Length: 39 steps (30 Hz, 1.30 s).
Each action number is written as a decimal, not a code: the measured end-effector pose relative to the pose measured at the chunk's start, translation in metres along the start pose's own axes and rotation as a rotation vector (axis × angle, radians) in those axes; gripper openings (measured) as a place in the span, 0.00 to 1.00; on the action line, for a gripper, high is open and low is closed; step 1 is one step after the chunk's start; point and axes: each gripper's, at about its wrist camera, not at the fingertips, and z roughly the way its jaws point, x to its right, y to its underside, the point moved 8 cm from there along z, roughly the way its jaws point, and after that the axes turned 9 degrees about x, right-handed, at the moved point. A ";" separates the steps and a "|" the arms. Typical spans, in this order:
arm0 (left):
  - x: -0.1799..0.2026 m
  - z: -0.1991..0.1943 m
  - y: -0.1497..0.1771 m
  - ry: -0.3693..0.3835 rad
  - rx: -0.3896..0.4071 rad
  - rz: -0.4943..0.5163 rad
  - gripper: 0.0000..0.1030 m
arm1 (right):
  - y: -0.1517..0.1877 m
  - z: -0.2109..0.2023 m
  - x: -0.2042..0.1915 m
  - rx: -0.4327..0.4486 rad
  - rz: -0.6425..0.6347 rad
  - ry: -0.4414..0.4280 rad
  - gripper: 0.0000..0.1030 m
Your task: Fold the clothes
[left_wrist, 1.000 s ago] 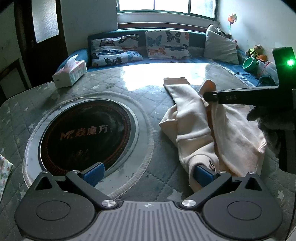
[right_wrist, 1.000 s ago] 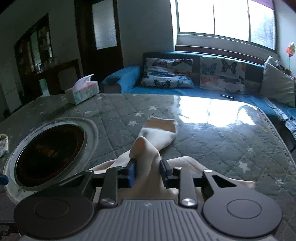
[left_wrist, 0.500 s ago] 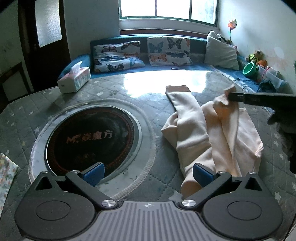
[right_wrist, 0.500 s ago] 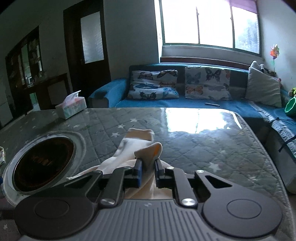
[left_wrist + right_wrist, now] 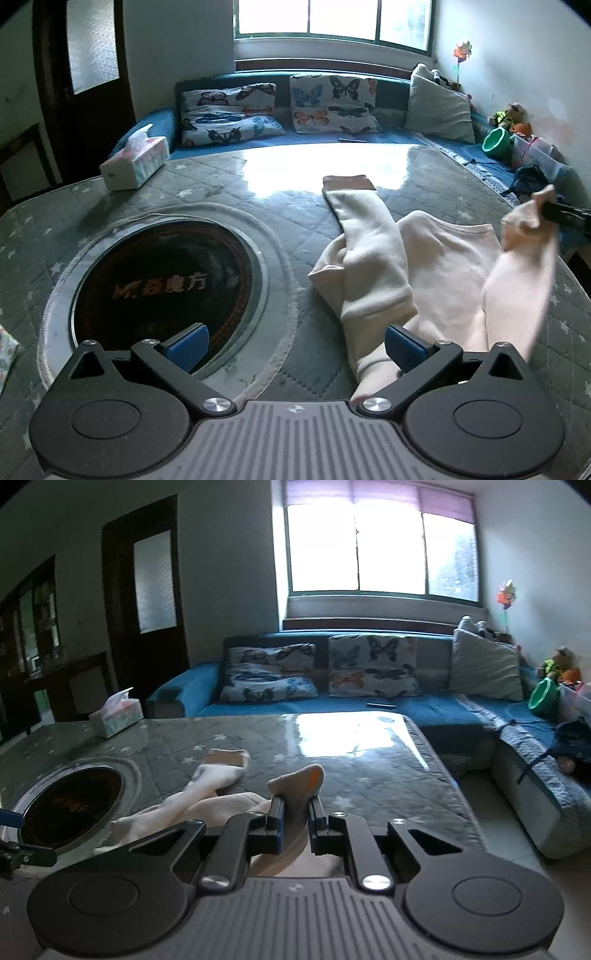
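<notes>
While the left claw [image 5: 293, 345] hangs with its blue pads spread wide and nothing between them, it sits low over the worktop [image 5: 229, 184], which wears a grey quilted cover dotted with stars. At the far left corner of that cover stands a tissue box [image 5: 135, 164]. Nearer, a round dark glass panel [image 5: 166, 284] with pale lettering is set into the surface, and the left pad of this claw shows over its near edge. Right of the panel lies the cream garment [image 5: 373, 266] — a thick, long-sleeved piece, rumpled, with one sleeve stretched away toward the window and its cuff flat on the cover. The right pad of the left claw sits just at the garment's near edge, though whether it touches the cloth is unclear. Further right, the other sleeve rises off the worktop, its cuff pinched in the right claw [image 5: 296, 821] — seen from that claw's own camera, the jaws are clamped on the cuff, which sticks up between them. Behind the worktop runs a blue sofa [image 5: 424, 705] with butterfly cushions [image 5: 373, 666].
</notes>
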 end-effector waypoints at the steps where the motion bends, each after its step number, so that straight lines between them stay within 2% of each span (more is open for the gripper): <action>1: 0.002 0.002 -0.001 0.004 -0.001 0.004 1.00 | 0.000 -0.007 0.004 0.006 0.002 0.009 0.11; 7: 0.014 0.016 -0.007 0.028 -0.005 0.024 1.00 | 0.009 -0.042 0.028 0.021 0.020 0.062 0.11; 14: 0.023 0.039 -0.028 0.044 0.008 0.030 0.99 | 0.037 -0.072 0.058 -0.019 0.074 0.158 0.11; 21: 0.024 0.079 -0.051 0.049 0.010 0.022 0.88 | 0.071 -0.085 0.083 -0.085 0.142 0.230 0.11; 24: 0.025 0.098 -0.059 0.058 0.002 0.014 0.84 | 0.083 -0.087 0.087 -0.112 0.163 0.246 0.11; 33: 0.038 0.164 -0.091 0.061 0.022 0.003 0.84 | 0.097 -0.083 0.093 -0.151 0.204 0.258 0.11; 39: 0.049 0.196 -0.097 0.033 0.012 0.037 0.84 | 0.100 -0.082 0.096 -0.161 0.224 0.262 0.11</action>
